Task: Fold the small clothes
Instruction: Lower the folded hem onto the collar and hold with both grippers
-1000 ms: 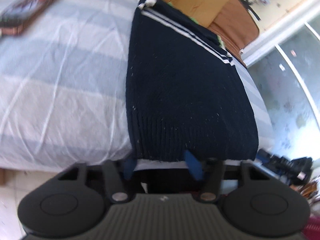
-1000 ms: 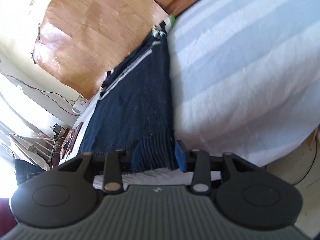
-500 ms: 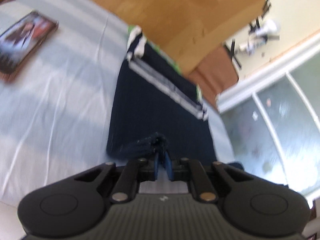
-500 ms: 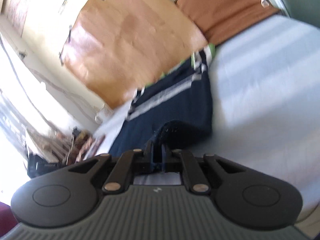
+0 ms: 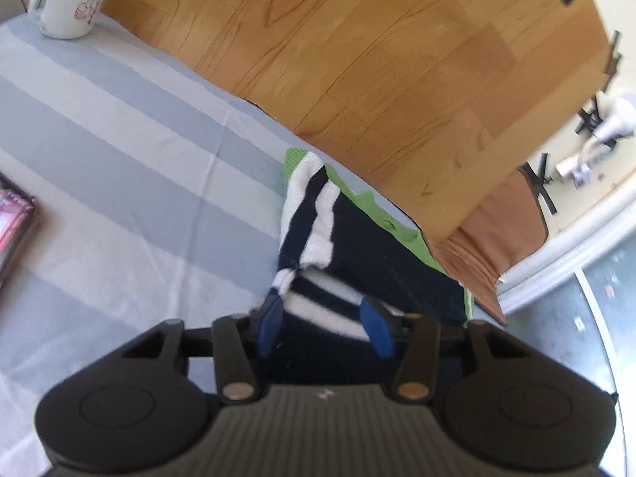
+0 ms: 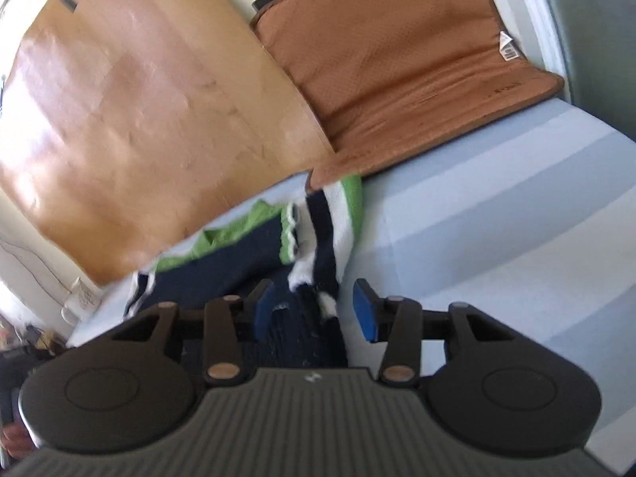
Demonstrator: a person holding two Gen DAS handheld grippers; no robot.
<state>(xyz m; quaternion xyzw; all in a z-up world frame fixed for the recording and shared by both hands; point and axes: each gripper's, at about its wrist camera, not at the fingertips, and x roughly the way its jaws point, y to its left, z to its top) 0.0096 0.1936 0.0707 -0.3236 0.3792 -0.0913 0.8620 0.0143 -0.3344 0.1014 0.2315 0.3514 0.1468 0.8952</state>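
Note:
A navy knit garment [image 5: 369,250] with white stripes and green trim lies folded on the blue-striped sheet [image 5: 119,167], near the wooden headboard. My left gripper [image 5: 324,328] is open, its blue pads astride the folded edge by the white stripe. In the right wrist view the same garment [image 6: 238,254] lies bunched, and my right gripper [image 6: 312,312] is open over its right end, with cloth between the spread pads but not clamped.
A wooden headboard [image 5: 357,59] stands behind the garment. A brown cushion [image 6: 417,63] leans at the back right. A white mug [image 5: 69,2] sits at the far left corner. A book [image 5: 12,230] lies at the left edge.
Both grippers closed on the garment's near hem, carried it forward toward the headboard, folding it over, and have now opened and released it.

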